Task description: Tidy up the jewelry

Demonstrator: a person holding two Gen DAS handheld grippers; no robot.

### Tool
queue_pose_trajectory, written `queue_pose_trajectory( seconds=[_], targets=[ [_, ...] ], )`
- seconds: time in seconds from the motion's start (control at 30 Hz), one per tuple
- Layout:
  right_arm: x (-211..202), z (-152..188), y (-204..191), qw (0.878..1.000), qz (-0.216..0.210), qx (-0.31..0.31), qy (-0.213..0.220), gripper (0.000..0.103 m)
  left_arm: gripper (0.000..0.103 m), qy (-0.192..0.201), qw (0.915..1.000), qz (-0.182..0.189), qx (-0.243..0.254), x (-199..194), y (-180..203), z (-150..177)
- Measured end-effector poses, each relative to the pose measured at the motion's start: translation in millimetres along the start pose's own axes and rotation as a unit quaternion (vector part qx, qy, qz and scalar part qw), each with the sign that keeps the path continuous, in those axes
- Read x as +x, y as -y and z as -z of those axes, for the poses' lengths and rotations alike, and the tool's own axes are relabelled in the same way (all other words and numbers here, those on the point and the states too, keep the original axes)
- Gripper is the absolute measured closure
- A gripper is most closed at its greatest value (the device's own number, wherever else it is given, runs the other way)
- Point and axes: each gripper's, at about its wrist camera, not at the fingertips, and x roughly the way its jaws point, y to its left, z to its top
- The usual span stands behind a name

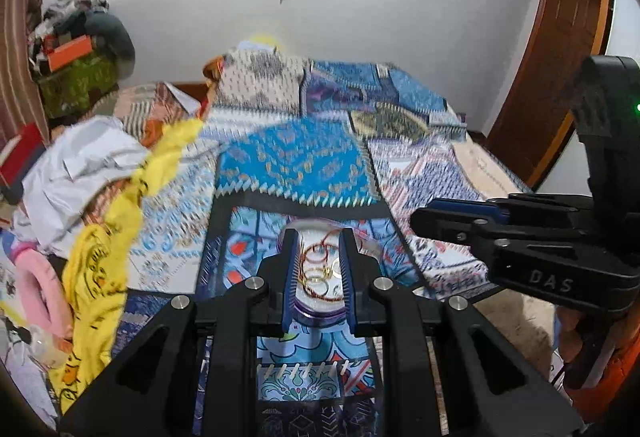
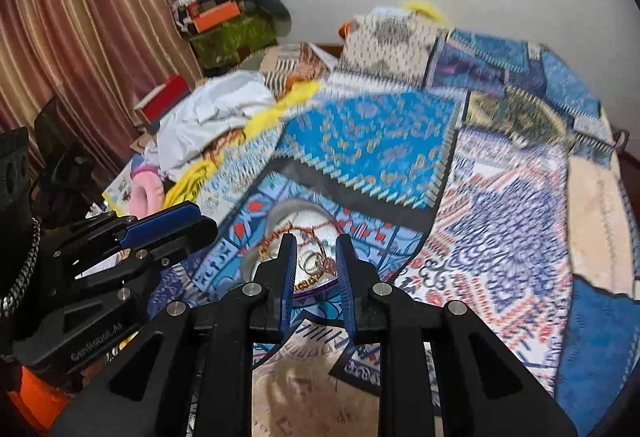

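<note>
Both grippers hover over the jewelry dish [image 1: 320, 269] on the patchwork bedspread [image 1: 304, 157]: left gripper [image 1: 320, 269] and right gripper [image 2: 317, 269] narrowly apart, empty, seemingly lining up a pick.

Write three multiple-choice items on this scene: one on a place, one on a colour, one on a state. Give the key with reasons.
1. Where does the round dish of jewelry sit?
A. on the patchwork bedspread
B. on the floor
C. on a shelf

2. What colour is the crumpled cloth to the left of the dish?
A. green
B. yellow
C. black

3. What do the left gripper and right gripper carry?
A. a necklace each
B. the dish together
C. nothing

Key: 1 A, quilt shows all round the dish; 2 B, bright yellow folds; 3 C, the fingers stand apart with only the dish seen beyond them.
</note>
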Motion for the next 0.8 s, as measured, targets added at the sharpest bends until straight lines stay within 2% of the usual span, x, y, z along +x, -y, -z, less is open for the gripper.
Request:
queue_pose_trajectory(
  seconds=[0.2, 0.33, 0.37, 0.4, 0.43, 0.5, 0.6, 0.7, 0.8],
  targets=[
    [-65, -5, -15, 0.996, 0.016, -0.014, 0.088, 0.085, 0.085, 0.078, 0.9967, -0.014, 0.016, -60, 17, -20],
    [-118, -3, -29, 0.985, 0.028, -0.024, 0.166, 0.085, 0.079, 0.141, 0.9894, -0.019, 0.027, -106, 31, -30],
    [-136, -1, -34, 0.98, 0.033, -0.028, 0.193, 0.083, 0.075, 0.162, 0.986, -0.021, 0.03, -121, 36, -31],
    [-148, 1, -38, 0.976, 0.037, -0.031, 0.212, 0.077, 0.068, 0.174, 0.9841, -0.022, 0.032, -129, 39, -31],
    [-161, 4, -42, 0.971, 0.041, -0.033, 0.234, 0.066, 0.06, 0.192, 0.9805, -0.024, 0.034, -143, 43, -31],
    [-182, 10, -48, 0.959, 0.052, -0.034, 0.275, 0.051, 0.052, 0.216, 0.9754, -0.025, 0.035, -159, 48, -29],
    [-203, 19, -58, 0.944, 0.067, -0.036, 0.32, 0.038, 0.043, 0.244, 0.9683, -0.036, 0.04, -179, 57, -26],
    [-215, 27, -65, 0.935, 0.083, -0.035, 0.344, 0.019, 0.032, 0.266, 0.9614, -0.057, 0.041, -193, 62, -21],
    [-220, 33, -68, 0.927, 0.099, -0.027, 0.36, 0.006, 0.005, 0.276, 0.9576, -0.074, 0.034, -199, 63, -17]
  ],
)
